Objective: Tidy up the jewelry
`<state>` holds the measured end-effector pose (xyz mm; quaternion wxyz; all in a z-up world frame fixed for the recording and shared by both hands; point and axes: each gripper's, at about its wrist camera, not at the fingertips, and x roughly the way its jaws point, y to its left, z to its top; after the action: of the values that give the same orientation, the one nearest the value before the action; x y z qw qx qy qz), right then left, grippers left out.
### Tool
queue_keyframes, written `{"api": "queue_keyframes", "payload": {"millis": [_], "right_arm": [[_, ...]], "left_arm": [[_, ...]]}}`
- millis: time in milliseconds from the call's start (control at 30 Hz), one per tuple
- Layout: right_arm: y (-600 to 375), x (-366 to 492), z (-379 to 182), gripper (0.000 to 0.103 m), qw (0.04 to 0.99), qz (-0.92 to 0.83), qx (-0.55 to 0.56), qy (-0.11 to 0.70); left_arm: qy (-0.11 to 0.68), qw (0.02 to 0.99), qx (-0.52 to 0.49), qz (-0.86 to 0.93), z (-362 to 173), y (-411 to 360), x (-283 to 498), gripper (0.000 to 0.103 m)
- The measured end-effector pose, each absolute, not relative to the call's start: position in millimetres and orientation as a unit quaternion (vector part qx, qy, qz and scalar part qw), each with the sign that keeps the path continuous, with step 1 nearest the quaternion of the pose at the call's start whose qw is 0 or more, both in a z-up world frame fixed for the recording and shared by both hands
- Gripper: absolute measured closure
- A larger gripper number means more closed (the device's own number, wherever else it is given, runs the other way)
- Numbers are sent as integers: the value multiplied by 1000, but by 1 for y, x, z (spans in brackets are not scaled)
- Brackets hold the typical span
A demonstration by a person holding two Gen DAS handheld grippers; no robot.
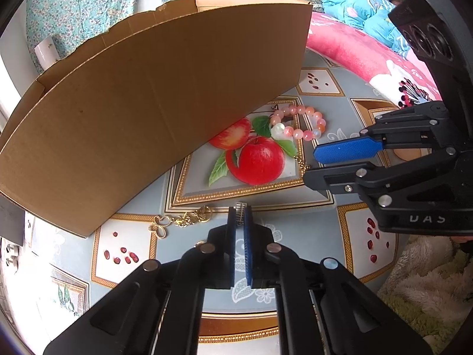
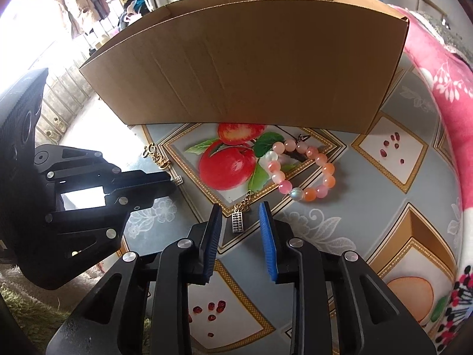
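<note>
My left gripper (image 1: 241, 208) is shut on a small silver abacus charm (image 1: 241, 205) at its tips. A gold clover chain (image 1: 180, 222) trails left from that charm on the table. In the right wrist view the same gripper (image 2: 170, 183) shows at the left with the charm (image 2: 179, 180) at its tip. My right gripper (image 2: 240, 205) stands open over a second silver abacus charm (image 2: 239, 222), which lies between the blue pads (image 2: 267, 236) untouched on a short gold chain. A pink and orange bead bracelet (image 2: 304, 171) (image 1: 298, 121) lies just beyond.
A large open cardboard box (image 1: 147, 103) (image 2: 251, 68) stands at the back of the fruit-print table cover (image 2: 340, 236). A pink blanket (image 2: 437, 74) borders the right side. A shaggy rug (image 1: 428, 281) lies past the near table edge.
</note>
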<state>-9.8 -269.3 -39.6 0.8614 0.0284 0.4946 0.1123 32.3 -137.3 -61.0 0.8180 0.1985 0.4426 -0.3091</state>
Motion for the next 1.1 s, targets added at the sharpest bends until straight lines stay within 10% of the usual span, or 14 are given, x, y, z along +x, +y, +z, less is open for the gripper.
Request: {"api": "queue_keyframes", "payload": {"millis": [500, 1100], "right_arm": [[-245, 5, -42, 103, 865, 87, -19, 494], [-266, -14, 45, 103, 914, 119, 37, 385]], "left_arm": [[427, 827, 184, -315, -54, -125, 25, 99], [322, 878, 140, -324, 32, -98, 12, 99]]}}
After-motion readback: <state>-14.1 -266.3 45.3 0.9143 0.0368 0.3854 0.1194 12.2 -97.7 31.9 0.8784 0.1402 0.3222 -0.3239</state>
